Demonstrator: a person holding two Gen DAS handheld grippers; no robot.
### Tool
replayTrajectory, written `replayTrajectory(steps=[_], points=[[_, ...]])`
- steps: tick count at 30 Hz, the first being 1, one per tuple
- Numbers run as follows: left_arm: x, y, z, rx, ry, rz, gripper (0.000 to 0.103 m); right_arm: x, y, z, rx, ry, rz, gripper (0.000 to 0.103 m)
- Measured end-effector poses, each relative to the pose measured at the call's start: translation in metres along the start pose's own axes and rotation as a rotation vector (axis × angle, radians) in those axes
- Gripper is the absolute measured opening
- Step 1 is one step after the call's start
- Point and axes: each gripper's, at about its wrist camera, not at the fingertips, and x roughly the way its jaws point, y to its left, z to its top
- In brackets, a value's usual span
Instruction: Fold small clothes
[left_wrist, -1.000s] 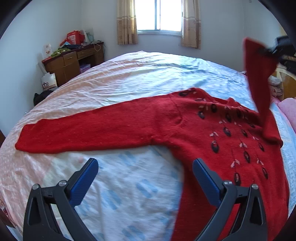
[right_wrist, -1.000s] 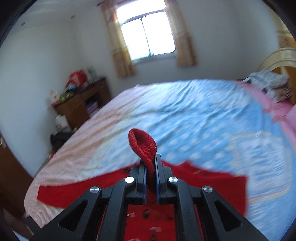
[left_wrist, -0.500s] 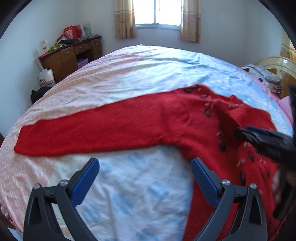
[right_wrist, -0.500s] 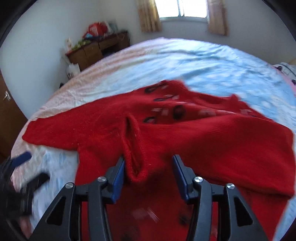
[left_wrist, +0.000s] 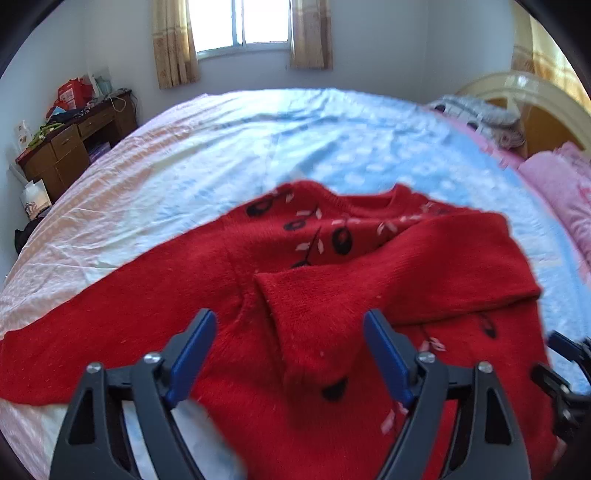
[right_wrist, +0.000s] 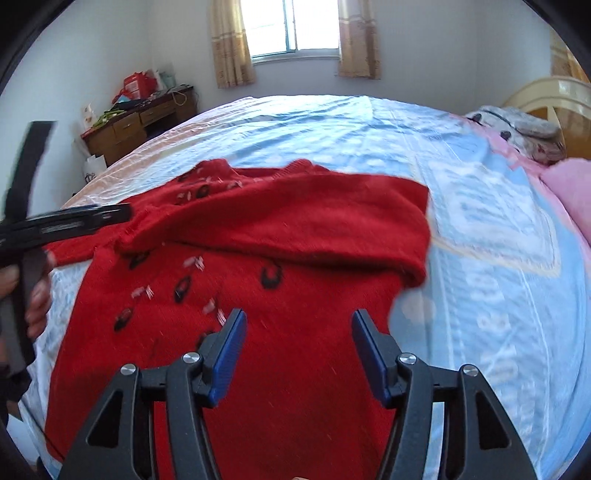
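On the bed (left_wrist: 332, 147), a red sweater (left_wrist: 369, 369) is laid flat, front up, on the blue and pink sheet.

Orientation: the neckline is turned toward the window, the hem toward the cameras. The body's long axis is thus run from near to far. One sleeve (left_wrist: 92, 350) is stretched out sideways to the left, across that axis; the other sleeve (left_wrist: 406, 280) is already laid over the chest.

Handling, as judged: soft, limp knit, fairly light, fuzzy and not slippery, liable to stretch or sag if lifted by one point. The outstretched cuff is judged the best place to be taken.

Left gripper (left_wrist: 288, 354): spread wide above the armpit, nothing held.
Right gripper (right_wrist: 297, 350): spread wide over the lower body, nothing held.
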Motion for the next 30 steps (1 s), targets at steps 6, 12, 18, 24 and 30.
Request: replayTrajectory(steps=[6, 12, 18, 24, 30], points=[[0.044, 0.016, 0.003, -0.089, 0.116, -0.117, 0.047, 0.013, -0.017, -0.023, 0.043, -0.001, -0.058, 0.062], [0.022, 0.017, 0.005, -0.058, 0.014, -0.131, 0.011, 0.013, -0.019, -0.033, 0.065, -0.053, -0.089, 0.077], [0.004, 0.053, 0.026, -0.127, -0.061, -0.120, 0.011, 0.013, -0.020, -0.034, 0.065, -0.056, -0.090, 0.077], [0.012, 0.054, 0.012, -0.130, -0.031, -0.100, 0.011, -0.002, -0.023, -0.007, 0.049, -0.072, -0.103, 0.077], [0.019, 0.064, 0.006, -0.169, 0.002, -0.130, 0.011, 0.000, -0.038, 0.040, 0.067, -0.114, -0.062, 0.077]])
